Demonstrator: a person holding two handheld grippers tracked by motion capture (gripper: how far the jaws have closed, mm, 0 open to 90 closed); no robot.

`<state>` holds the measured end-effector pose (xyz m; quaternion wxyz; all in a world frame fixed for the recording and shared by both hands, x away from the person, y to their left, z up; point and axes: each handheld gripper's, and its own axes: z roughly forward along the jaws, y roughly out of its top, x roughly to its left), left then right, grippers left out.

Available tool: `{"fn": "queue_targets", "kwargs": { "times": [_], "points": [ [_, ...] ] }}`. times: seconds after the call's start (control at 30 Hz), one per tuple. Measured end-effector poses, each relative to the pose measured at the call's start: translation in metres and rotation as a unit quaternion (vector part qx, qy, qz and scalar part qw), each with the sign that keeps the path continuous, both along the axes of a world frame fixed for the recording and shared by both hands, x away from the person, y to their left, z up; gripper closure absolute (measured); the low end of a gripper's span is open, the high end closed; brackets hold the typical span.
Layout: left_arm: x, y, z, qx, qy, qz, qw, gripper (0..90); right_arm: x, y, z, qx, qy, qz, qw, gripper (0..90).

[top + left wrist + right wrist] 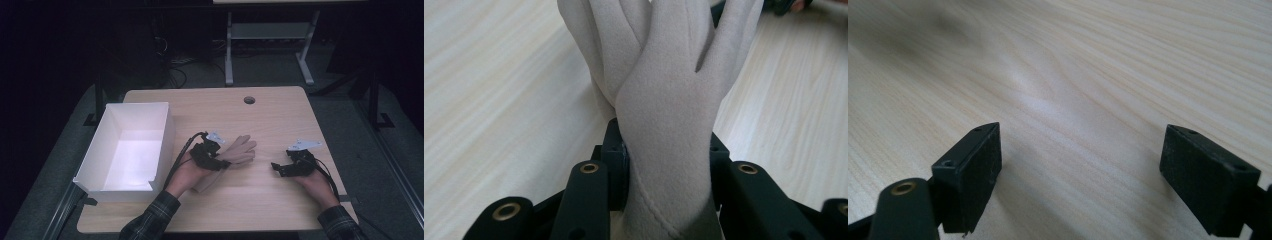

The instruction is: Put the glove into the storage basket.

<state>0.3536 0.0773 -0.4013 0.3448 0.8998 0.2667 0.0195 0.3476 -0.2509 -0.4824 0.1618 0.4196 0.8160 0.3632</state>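
Left gripper clamped on a pale beige glove, fingers pressed against both sides of the cuff end. Seen along the left gripper view: cuff pinched between the two black pads, palm and the glove's own finger parts rising straight out ahead of the fingertips, fanned and slightly overlapping. From the high view: glove sticking out beyond the fingertips toward the far right, its lower part hanging under the gripper near the left hand; whether any part touches the tabletop cannot be told.

Right gripper well apart from the glove, off to the right past the glove's tips, held low over the tabletop. Right fingers spread wide, nothing between them, bare pale wood showing in the gap and ahead of the pads.

White open box on the other side of the left gripper, just beside the left hand, away from the glove's tips, its inside bare
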Motion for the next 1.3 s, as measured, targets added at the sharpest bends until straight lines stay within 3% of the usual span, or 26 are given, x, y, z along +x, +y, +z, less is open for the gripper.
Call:
{"fn": "queue_targets", "kwargs": {
  "times": [0.27,0.57,0.73,0.77,0.93,0.97,1.3],
  "points": [
    [0.004,0.004,0.027,-0.019,-0.002,0.007,0.9998,65.5,0.0,0.0,0.0,0.001,0.001,-0.001,1.0,16.5],
    [0.009,0.01,0.051,-0.016,-0.003,0.003,0.9999,65.4,0.0,0.0,0.0,0.002,0.0,-0.001,1.0,16.5],
    [0.012,0.02,0.067,-0.027,-0.006,0.014,0.9995,65.4,0.0,0.0,0.0,0.002,0.0,-0.001,1.0,16.5],
    [0.013,0.023,0.071,-0.019,-0.007,0.007,0.9998,65.4,0.0,0.0,0.0,0.002,0.0,-0.001,1.0,16.5],
    [0.014,0.038,0.088,-0.026,-0.012,0.026,0.9992,65.4,0.0,0.0,0.0,0.002,0.0,-0.001,1.0,16.5],
    [0.015,0.042,0.092,-0.019,-0.015,0.023,0.9995,65.4,0.0,0.0,0.0,0.002,0.0,-0.001,1.0,16.5],
    [0.018,0.087,0.114,-0.039,-0.032,0.068,0.9964,65.3,0.0,0.0,0.0,0.002,0.0,-0.001,1.0,16.5]
  ]
}}
